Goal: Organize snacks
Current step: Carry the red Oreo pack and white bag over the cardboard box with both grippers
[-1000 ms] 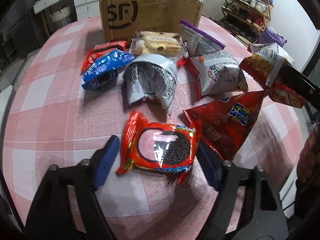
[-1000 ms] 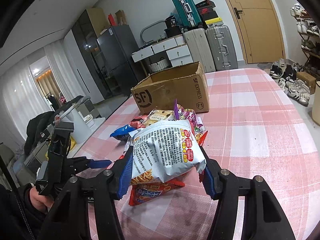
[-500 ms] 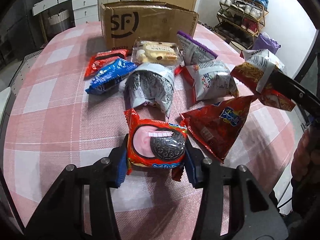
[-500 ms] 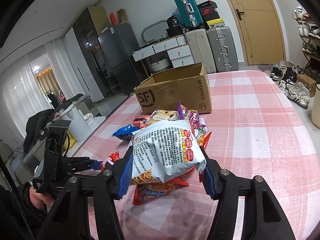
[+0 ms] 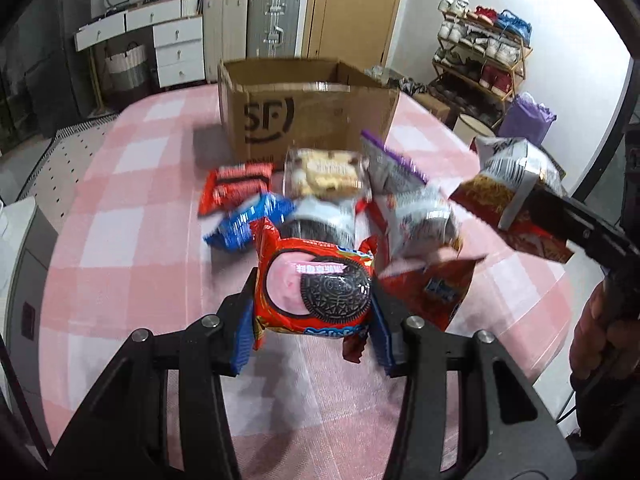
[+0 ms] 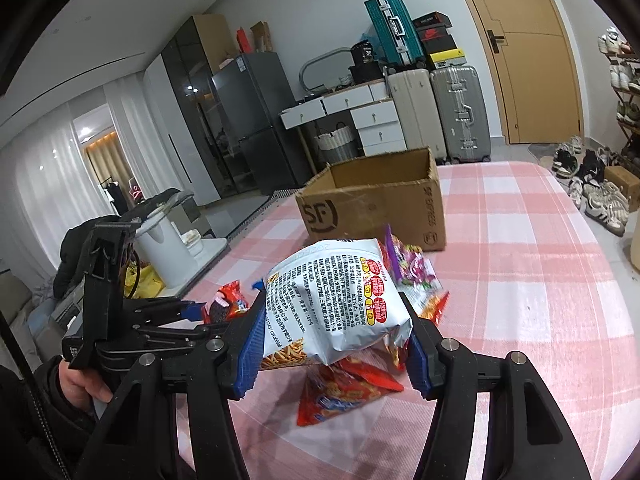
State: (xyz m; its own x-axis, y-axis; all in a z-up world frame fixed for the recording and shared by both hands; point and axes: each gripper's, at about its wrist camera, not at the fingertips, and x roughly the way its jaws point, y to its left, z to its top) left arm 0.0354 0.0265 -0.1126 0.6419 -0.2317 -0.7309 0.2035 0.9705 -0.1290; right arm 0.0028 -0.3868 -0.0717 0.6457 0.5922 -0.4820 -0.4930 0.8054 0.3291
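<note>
While the open cardboard box (image 5: 308, 116) stands at the far side of the desk (image 5: 120, 240), straight ahead of both my grippers, I judge it the goal. My right gripper (image 6: 332, 344) pinches the chip bag (image 6: 332, 304) across its width. My left gripper (image 5: 312, 308), perhaps nearer, has just closed its jaws on the cookie pack (image 5: 316, 284), clear above the desk.

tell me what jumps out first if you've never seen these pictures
Two snack bags held off the pink checked table: the left gripper clamps a red cookie pack, and the right gripper pinches a silver chip bag. Beyond them, a loose pile of snacks lies on the table before an open cardboard box.
</note>
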